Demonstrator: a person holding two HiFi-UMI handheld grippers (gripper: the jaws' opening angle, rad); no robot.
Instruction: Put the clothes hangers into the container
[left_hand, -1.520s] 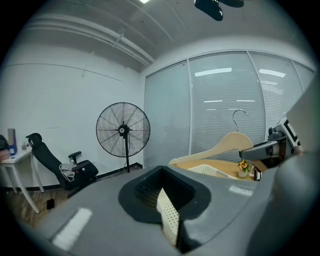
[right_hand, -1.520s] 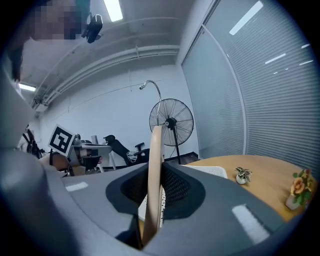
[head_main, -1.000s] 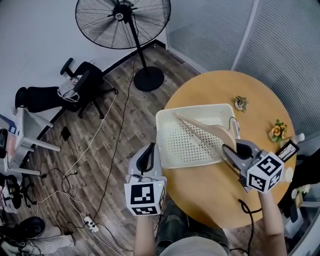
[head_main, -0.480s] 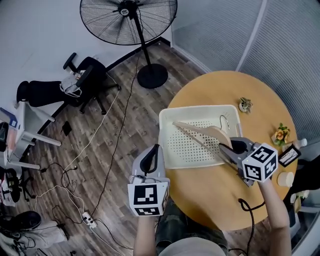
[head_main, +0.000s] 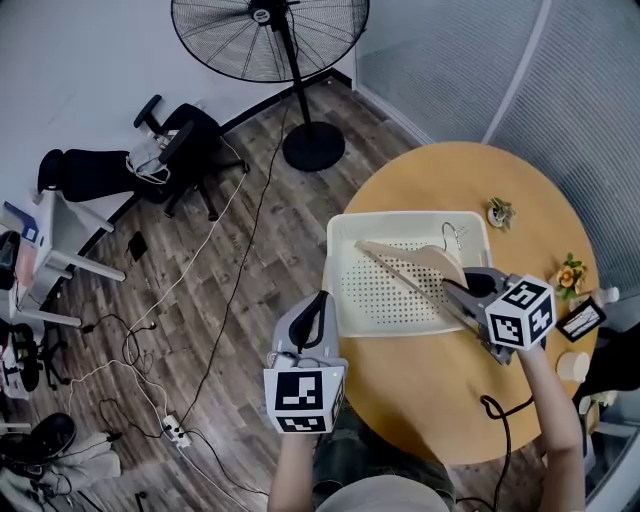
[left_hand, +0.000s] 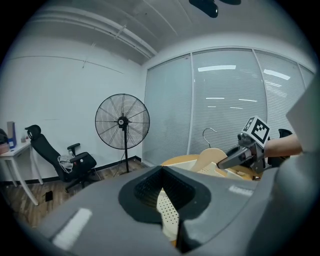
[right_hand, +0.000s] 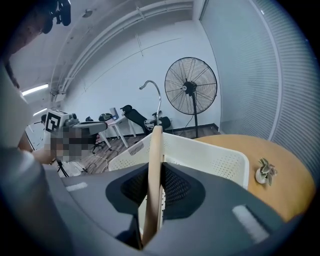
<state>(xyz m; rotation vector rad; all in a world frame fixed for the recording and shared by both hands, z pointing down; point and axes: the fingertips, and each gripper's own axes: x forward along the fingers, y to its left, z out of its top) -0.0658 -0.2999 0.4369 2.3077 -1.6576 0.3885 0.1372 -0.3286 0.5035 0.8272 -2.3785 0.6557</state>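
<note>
Your right gripper (head_main: 457, 291) has its fingers pinching the wooden hanger (head_main: 415, 263), tilted over the white container (head_main: 338, 300) on the surface (head_main: 440, 395) — lower it flat inside, hook clear of the rim, then release. Left gripper (head_main: 307, 314) idles off the edge — fingers together, empty.

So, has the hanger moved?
Yes. In the head view the hanger shifted left: its hook, earlier over the right rim of the basket, is now inside it.
</note>
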